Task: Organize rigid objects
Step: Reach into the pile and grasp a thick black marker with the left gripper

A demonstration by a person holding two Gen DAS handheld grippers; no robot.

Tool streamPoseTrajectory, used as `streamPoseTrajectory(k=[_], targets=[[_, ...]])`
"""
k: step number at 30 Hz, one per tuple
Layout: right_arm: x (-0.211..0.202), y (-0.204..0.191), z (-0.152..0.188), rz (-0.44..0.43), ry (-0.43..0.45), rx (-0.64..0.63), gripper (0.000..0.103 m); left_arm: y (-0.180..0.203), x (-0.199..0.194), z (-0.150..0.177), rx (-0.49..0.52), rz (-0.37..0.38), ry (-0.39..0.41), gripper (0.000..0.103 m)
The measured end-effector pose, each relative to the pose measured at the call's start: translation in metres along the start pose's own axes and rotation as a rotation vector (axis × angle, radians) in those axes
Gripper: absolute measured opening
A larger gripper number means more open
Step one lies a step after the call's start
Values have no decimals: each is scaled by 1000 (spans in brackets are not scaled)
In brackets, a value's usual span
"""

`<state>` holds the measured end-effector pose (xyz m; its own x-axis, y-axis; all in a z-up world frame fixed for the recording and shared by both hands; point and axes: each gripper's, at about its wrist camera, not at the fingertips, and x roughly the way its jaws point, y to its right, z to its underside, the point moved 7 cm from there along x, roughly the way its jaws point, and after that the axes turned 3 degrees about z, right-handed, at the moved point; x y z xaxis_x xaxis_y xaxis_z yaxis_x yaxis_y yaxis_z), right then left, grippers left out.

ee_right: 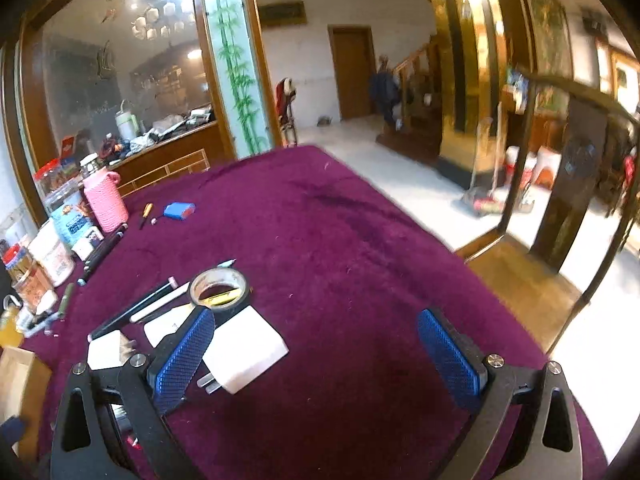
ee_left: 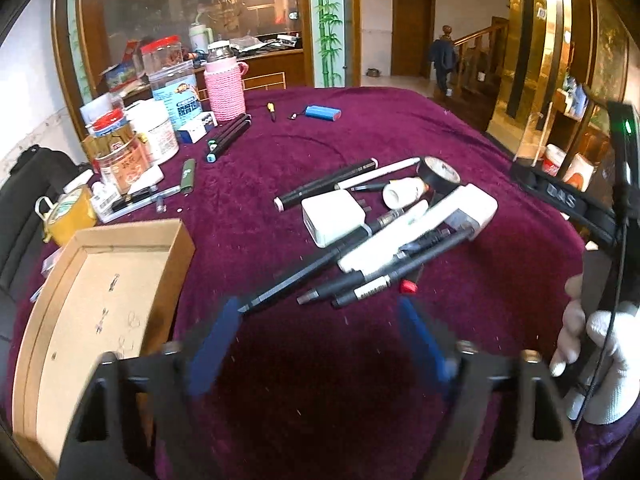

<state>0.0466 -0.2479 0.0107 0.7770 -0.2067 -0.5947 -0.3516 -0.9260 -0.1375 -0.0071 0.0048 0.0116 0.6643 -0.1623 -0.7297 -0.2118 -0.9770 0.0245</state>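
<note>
Black pens (ee_left: 348, 276), white chargers (ee_left: 334, 216) and a black tape roll (ee_left: 438, 174) lie heaped beside an open cardboard box (ee_left: 100, 300).

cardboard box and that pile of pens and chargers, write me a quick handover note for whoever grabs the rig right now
Left gripper: open, holding nothing, hovering just short of the pile.
Right gripper: open, holding nothing, above the cloth beside the white charger and the tape roll.
Pile: black pens, square white adapter, white charger and tape roll lie heaped together on the purple cloth.
Cardboard box: at the left, nothing from the pile visible inside.
Done: no sorting visible.
Left: probably move the pile items into the box.
</note>
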Motion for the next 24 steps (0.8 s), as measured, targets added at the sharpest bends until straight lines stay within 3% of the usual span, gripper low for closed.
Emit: streamPoseTrajectory(k=[3, 9, 16, 19, 20, 21, 24], targets=[[2, 3, -1, 7, -3, -2, 102, -16, 13, -6, -60, 77, -47, 50], [14, -1, 8, -22, -79, -18, 102, -20, 30, -18, -111, 92, -60, 50], [16, -2, 12, -18, -94, -27, 102, -20, 63, -9, 26, 57, -169, 53], [17, -2, 14, -17, -104, -28, 102, -26, 70, -7, 5, 104, -174, 52], [18, -1, 14, -16, -106, -30, 102, -27, 72, -8, -1, 124, -178, 48], [18, -2, 14, -13, -110, -32, 102, -26, 73, -9, -6, 151, -184, 32], [19, -2, 16, -10, -117, -35, 102, -17, 68, -4, 24, 168, -204, 24]])
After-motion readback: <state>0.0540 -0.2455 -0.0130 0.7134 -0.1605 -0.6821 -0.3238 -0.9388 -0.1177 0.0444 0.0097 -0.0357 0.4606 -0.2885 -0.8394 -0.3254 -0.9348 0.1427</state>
